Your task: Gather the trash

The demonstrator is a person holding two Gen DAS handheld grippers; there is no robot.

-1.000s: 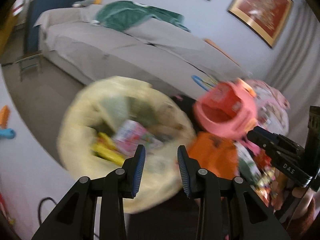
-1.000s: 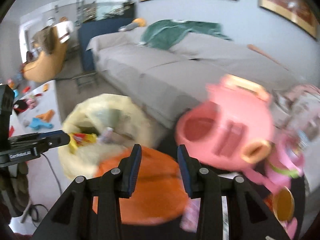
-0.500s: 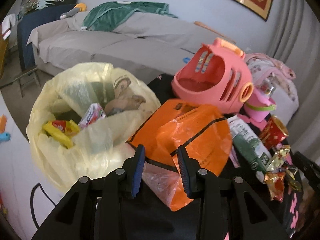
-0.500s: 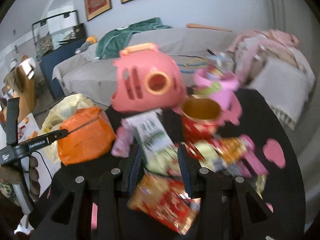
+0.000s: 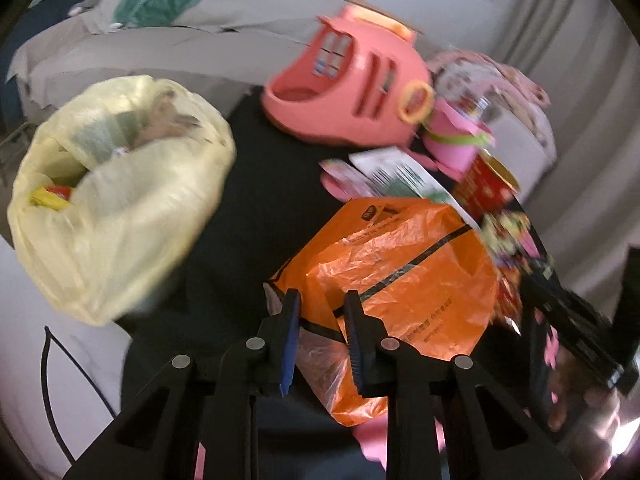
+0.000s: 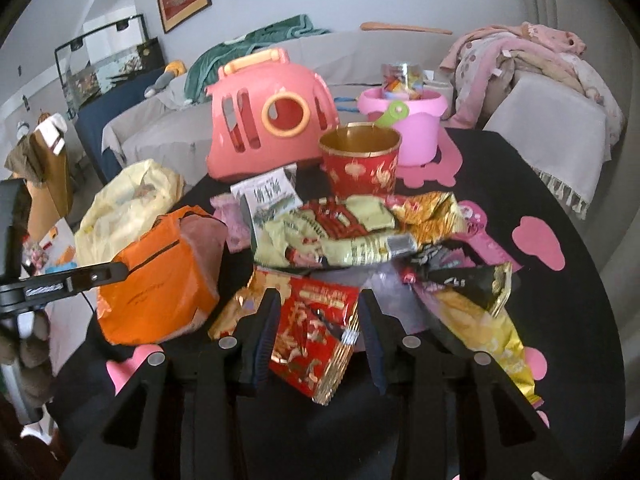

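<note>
Between right gripper (image 6: 316,320) jaws, red wrapper (image 6: 316,336)

The left hand-held gripper (image 5: 319,300) has just been closing, the right hand-held gripper (image 6: 316,300) opening.

Both wrist views close, angled down; share orange bag (image 5: 400,272), pink carrier (image 6: 272,120).

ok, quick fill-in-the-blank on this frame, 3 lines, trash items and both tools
1. The left tool reaches the edge of the ____ plastic bag.
2. Between the right tool's jaws lies a ____ snack wrapper.
3. The bag already holding trash is pale ____.

Missing: orange; red; yellow
</note>
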